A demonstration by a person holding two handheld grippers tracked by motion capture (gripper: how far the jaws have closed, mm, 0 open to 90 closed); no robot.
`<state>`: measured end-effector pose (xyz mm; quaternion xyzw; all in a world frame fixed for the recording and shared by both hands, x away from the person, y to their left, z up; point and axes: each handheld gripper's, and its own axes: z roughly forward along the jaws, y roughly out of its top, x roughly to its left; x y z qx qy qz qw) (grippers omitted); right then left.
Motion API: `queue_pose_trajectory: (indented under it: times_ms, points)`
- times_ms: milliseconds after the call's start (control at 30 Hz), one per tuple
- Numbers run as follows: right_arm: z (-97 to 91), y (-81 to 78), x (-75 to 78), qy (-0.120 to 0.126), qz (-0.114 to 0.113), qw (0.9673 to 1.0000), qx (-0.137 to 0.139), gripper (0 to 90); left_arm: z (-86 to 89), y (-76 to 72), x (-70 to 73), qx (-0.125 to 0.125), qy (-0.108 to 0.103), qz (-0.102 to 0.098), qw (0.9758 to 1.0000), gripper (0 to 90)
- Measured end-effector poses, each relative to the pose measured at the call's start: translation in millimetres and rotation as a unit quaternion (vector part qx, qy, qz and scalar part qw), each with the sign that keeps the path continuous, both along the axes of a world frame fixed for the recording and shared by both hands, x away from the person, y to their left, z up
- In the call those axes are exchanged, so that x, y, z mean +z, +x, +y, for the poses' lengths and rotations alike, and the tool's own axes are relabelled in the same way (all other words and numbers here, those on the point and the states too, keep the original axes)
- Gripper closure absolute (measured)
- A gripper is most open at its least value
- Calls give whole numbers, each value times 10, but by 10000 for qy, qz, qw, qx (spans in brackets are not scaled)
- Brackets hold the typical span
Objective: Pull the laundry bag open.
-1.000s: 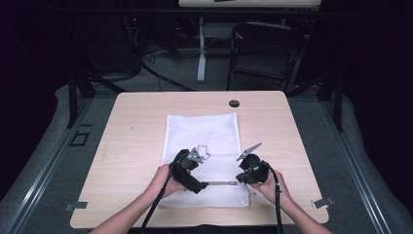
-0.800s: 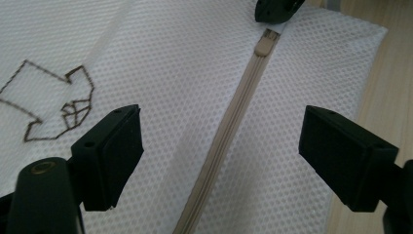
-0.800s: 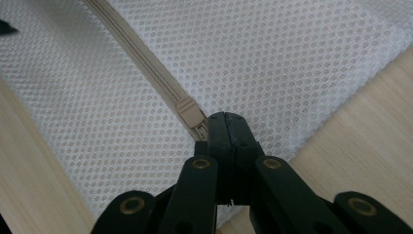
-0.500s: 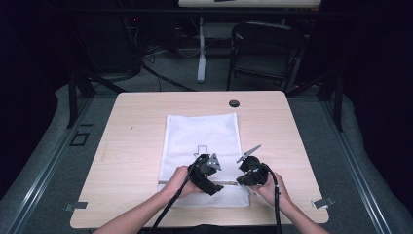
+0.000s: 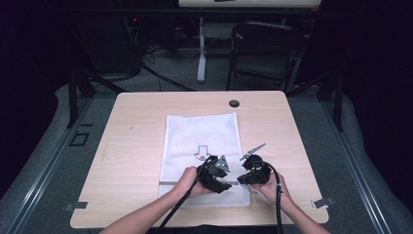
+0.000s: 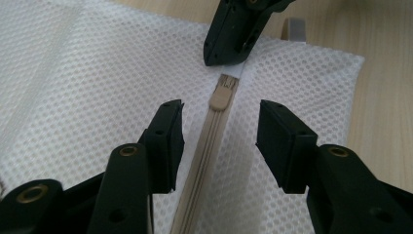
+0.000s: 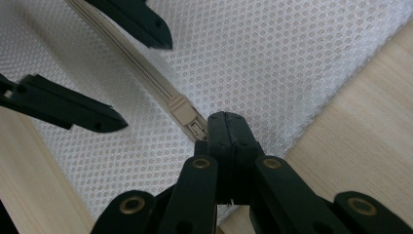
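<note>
A white mesh bag lies flat on the wooden table, its beige zipper running along the near edge. The zipper's slider sits close to the right end. My right gripper is shut on the bag's fabric just past the slider. My left gripper hovers low over the zipper, its jaws astride it and clear of it on both sides. Those jaws have just been closing, with the zipper between them and the pads not touching it.
A black arrow print marks the bag's middle. A round black grommet sits near the table's far edge. A dark chair stands beyond the table. Bare wood lies left and right of the bag.
My left gripper has slid right along the bag's near edge to just beside the right gripper, and its jaws have narrowed. The right hand has stayed put.
</note>
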<state>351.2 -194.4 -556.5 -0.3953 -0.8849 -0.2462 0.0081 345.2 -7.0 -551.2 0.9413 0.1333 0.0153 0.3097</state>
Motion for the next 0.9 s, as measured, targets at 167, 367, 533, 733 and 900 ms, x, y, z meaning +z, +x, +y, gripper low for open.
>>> queue_pose_trajectory:
  times_ms: [167,367,533,733,900]
  points:
    - [-13,1,-15,128,38,9999,-101,900,-77,21,-51,-90,80,-15,9999,567]
    - [-15,8,-6,84,87,9999,-69,900,-111,72,-99,-123,-26,3,9999,633]
    - [-12,7,-8,190,136,9997,-110,900,-147,72,-120,-225,-57,-65,9997,709]
    - [-30,15,-14,192,134,9997,-101,900,-155,85,-127,-318,-83,-107,9994,757]
    - [-34,16,-18,207,129,9996,-108,900,-175,82,-147,-344,-40,-106,9993,730]
